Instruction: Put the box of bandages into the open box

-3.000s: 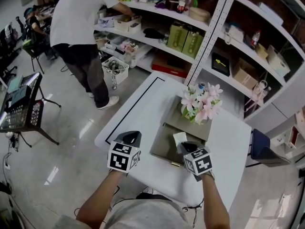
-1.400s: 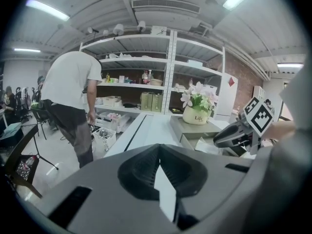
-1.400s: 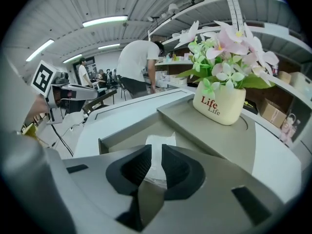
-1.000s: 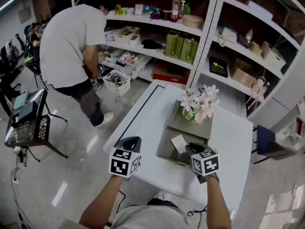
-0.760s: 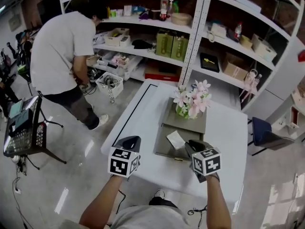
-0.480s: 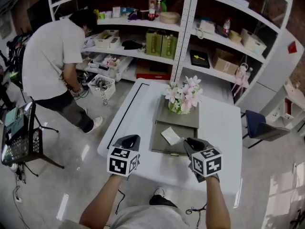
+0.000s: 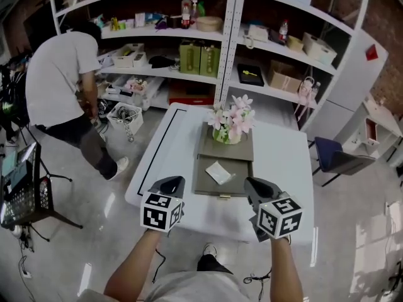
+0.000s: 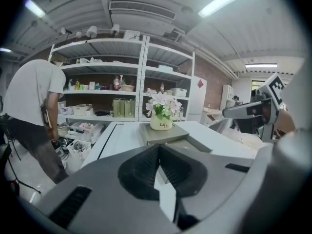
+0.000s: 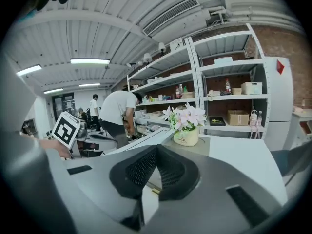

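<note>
A small white box of bandages [image 7: 219,172] lies tilted inside the open grey box [image 7: 204,184] on the white table [image 7: 283,168]. The box's lid [image 7: 242,150] is folded back flat and carries a pot of pink flowers [image 7: 228,123]. My left gripper [image 7: 171,180] hovers shut and empty just left of the box's near corner. My right gripper [image 7: 255,182] hovers shut and empty at its near right corner. In the left gripper view the jaws [image 8: 158,147] meet in front of the grey box [image 8: 195,144]. In the right gripper view the jaws [image 9: 156,147] meet below the flower pot [image 9: 186,136].
A person in a white shirt [image 7: 60,87] bends at the shelving [image 7: 252,55] beyond the table, with a basket [image 7: 123,115] on the floor beside them. A blue chair [image 7: 337,159] stands to the table's right. An equipment stand [image 7: 22,187] is at the far left.
My right gripper has drawn back from the open box toward the near right, leaving the white box lying inside. The head view has pulled back and the person at the shelves has shifted left.
</note>
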`<state>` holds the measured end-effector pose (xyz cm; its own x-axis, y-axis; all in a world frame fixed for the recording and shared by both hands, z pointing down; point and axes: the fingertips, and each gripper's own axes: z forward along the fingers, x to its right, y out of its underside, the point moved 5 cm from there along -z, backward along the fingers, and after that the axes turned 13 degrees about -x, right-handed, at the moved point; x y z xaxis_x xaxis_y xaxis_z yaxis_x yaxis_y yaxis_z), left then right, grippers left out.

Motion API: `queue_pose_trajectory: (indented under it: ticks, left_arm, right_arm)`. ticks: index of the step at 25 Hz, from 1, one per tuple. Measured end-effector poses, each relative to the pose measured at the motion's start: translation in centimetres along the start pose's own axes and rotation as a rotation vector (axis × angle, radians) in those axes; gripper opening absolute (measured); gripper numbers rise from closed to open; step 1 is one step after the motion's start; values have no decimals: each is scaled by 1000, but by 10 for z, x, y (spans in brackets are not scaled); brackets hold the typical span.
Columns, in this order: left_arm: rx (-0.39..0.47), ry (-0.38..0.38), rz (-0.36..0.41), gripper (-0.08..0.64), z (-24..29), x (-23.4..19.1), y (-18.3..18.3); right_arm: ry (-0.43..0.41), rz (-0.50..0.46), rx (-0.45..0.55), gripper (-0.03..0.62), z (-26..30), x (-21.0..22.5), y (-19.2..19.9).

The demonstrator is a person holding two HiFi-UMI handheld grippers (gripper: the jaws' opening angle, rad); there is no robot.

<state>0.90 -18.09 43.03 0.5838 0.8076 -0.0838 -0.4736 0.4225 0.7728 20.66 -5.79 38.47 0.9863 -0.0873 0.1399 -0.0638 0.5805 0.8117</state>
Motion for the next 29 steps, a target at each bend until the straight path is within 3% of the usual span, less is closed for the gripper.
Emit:
queue_pose_trajectory:
  ticks: [9,29]
  left_arm:
    - [-10,17,17,5,-7,7,11]
    - [-11,43,36,5,1,14,5]
  right_arm:
    - [52,26,89,3,-22,-9,10]
    - [75,29,59,3,-24,-4,18]
